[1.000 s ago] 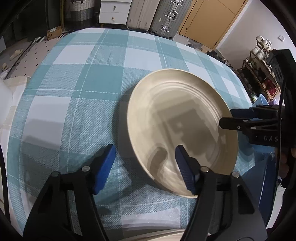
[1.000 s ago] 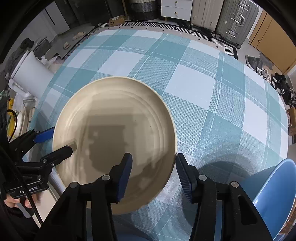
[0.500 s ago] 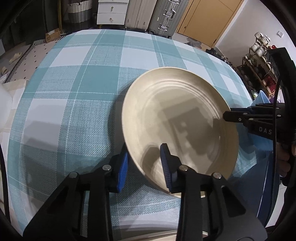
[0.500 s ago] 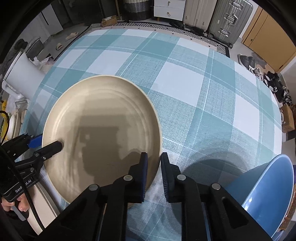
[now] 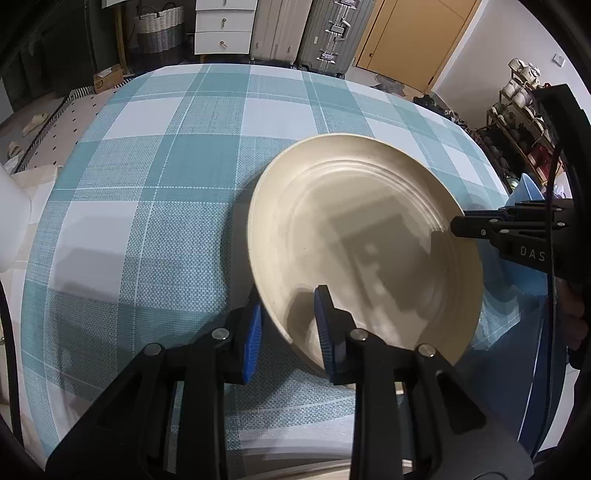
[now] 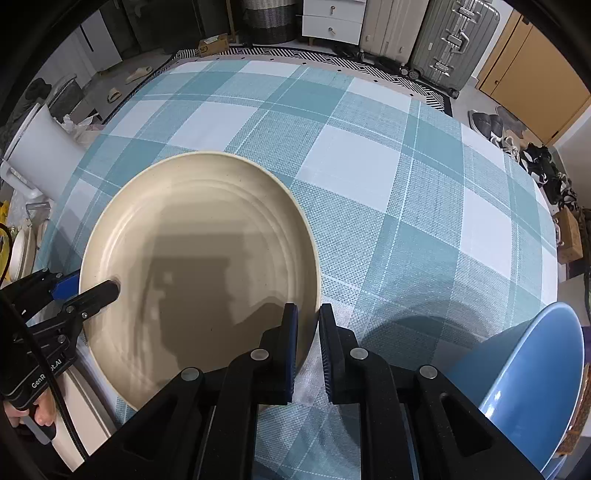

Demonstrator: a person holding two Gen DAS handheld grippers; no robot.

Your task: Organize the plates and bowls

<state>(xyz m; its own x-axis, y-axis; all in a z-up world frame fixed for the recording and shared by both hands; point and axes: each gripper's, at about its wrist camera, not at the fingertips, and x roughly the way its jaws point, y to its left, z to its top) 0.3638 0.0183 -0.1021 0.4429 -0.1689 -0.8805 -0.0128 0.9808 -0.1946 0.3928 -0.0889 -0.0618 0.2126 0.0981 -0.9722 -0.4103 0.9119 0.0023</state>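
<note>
A wide cream plate [image 5: 362, 236] rests at the near side of the table with the teal checked cloth [image 5: 177, 177]. My left gripper [image 5: 288, 332] straddles the plate's near-left rim, one blue pad under the rim and one inside; its jaws are closing and press on the rim. In the right wrist view the same plate [image 6: 192, 236] sits left of centre. There my right gripper [image 6: 307, 343] is shut on the plate's right rim. Each gripper shows in the other's view, at the opposite edge of the plate.
A blue bowl [image 6: 524, 369] stands at the table's near right corner, close beside my right gripper. A white cylinder [image 6: 40, 155] stands off the table's left edge. Suitcases and a white drawer unit [image 5: 225, 26] line the far wall. The cloth beyond the plate is bare.
Both grippers went from standing wide around the plate's rim to closed on it, the left at the near-left edge and the right at the right edge. Neither hand shifted.
</note>
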